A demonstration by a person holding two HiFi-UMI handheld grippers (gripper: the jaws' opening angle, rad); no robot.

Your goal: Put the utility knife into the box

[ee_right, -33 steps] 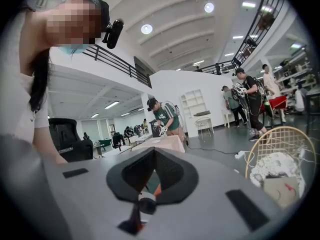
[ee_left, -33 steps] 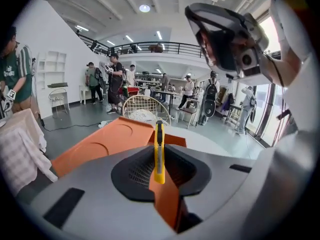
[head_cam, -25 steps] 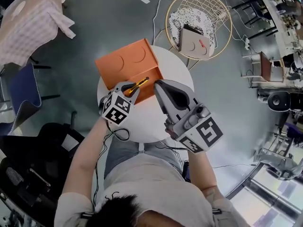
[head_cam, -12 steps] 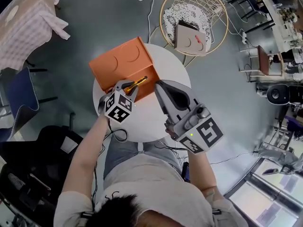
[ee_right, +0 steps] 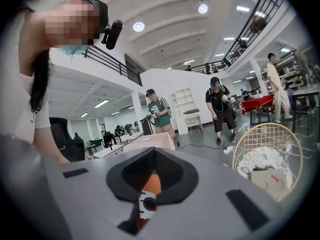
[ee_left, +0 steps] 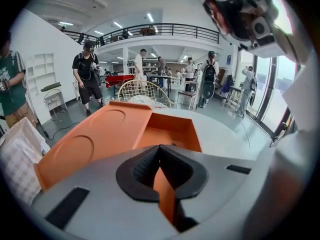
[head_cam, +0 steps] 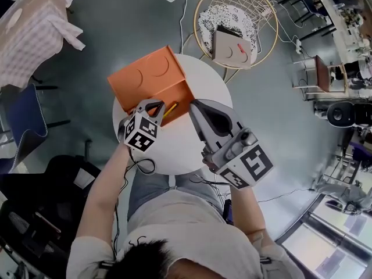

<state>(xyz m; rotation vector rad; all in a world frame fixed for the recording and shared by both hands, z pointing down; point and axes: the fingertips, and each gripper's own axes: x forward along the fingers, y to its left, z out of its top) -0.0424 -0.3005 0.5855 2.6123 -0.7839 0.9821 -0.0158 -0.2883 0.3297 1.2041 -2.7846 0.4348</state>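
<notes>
An orange box (head_cam: 150, 75) lies on the round white table (head_cam: 174, 147), its lid folded out to the left and its open compartment (head_cam: 179, 95) to the right. My left gripper (head_cam: 152, 106) hovers at the compartment's near edge. It is shut on the yellow-orange utility knife (head_cam: 170, 110), which pokes out beside the right jaw. In the left gripper view the jaw tips (ee_left: 160, 149) meet, with an orange strip (ee_left: 167, 194) between the pads and the box (ee_left: 110, 139) just beyond. My right gripper (head_cam: 196, 104) waits shut and empty beside the box; its jaws (ee_right: 152, 154) are closed.
Behind the table stands a round wire chair (head_cam: 235, 25) holding a white lace cloth and a small carton. A dark office chair (head_cam: 35, 179) is at the left and cables trail on the grey floor. Several people (ee_left: 90, 76) stand farther off in the hall.
The knife used to stick out up and to the right over the compartment; now it lies shorter and closer to the left jaws. The left gripper has shifted slightly left. The right gripper is unchanged.
</notes>
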